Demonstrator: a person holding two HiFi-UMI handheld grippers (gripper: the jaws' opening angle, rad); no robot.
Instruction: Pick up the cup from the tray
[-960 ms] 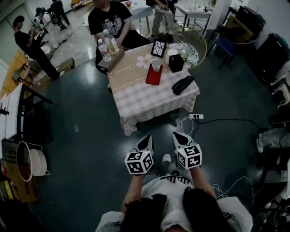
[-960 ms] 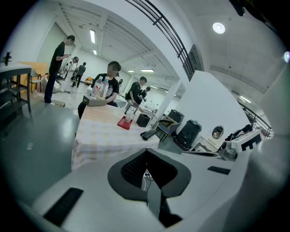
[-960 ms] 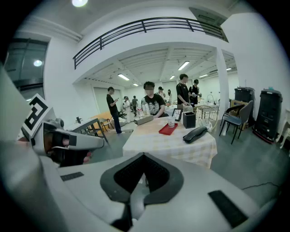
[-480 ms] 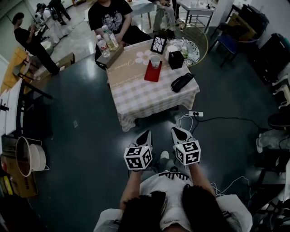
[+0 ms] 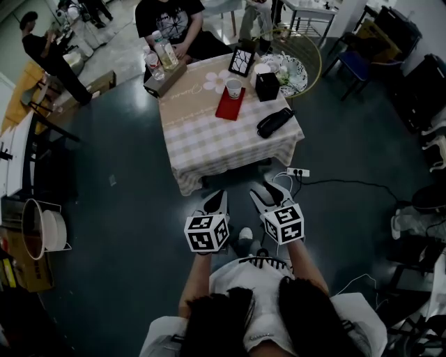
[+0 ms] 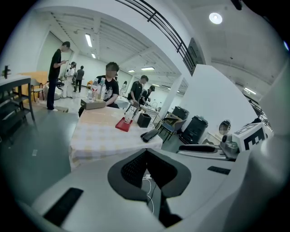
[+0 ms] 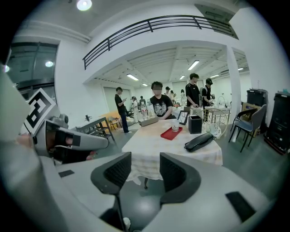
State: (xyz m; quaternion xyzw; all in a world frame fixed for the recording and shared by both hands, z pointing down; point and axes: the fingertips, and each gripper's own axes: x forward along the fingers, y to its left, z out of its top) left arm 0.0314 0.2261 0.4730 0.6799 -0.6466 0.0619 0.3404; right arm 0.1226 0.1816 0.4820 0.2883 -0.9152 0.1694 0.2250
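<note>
Two grippers hang side by side above the dark floor (image 5: pixel 125 209), at six o'clock from the counter (image 5: pixel 209 143) and well apart from it. The left gripper (image 5: pixel 217 201) has its fingers (image 6: pixel 131 170) drawn together, tips touching, with nothing between them. The right gripper (image 5: pixel 263 195) has its fingers (image 7: pixel 177 174) opening. The gap between them is narrow and holds nothing; only floor and the counter's cloth show through it.

On the counter's checked cloth lies a red tray (image 5: pixel 229 104), toward the twelve o'clock side. The white cup (image 5: pixel 233 88) stands upright at the tray's twelve o'clock end. A black box (image 5: pixel 267 86) sits at three o'clock from the cup, near the tray. A black handset (image 5: pixel 274 123) lies at four o'clock from the tray, near the counter's edge. A framed picture (image 5: pixel 243 61) leans at one o'clock from the cup. Bottles (image 5: pixel 164 52) and a brown box (image 5: pixel 164 78) occupy the ten o'clock corner. A person in a black shirt (image 5: pixel 167 17) sits at the eleven o'clock side. A white power strip (image 5: pixel 295 171) lies on the floor at five o'clock from the counter.
</note>
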